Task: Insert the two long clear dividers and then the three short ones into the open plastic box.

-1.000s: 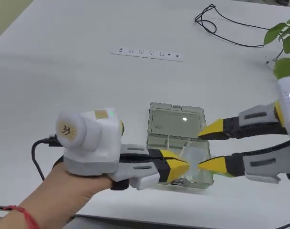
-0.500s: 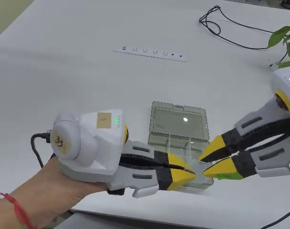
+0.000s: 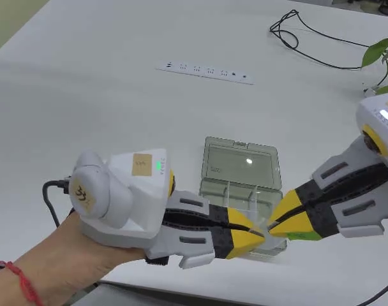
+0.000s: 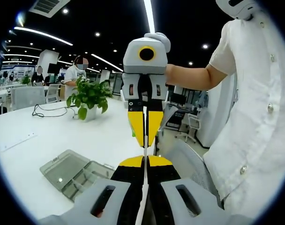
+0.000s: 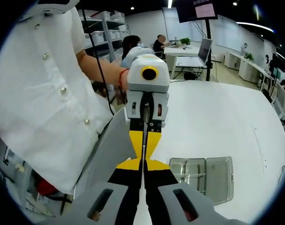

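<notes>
We see the left hand-held gripper (image 3: 248, 234) and the right hand-held gripper (image 3: 280, 220) tip to tip at lower centre. Both sets of jaws are pressed together, seemingly pinching one clear divider (image 3: 265, 224) above the open box (image 3: 210, 185), at its near edge.

Box (image 3: 242, 162) front behind the jaws

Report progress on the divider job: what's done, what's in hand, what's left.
Done: two upright dividers seem to stand in the open box; I cannot tell whether they are long or short. In hand: the left gripper and right gripper both pinch a clear divider, tip to tip above the box's near edge. Left: seat that piece, then any others; how many remain is unclear.
</notes>
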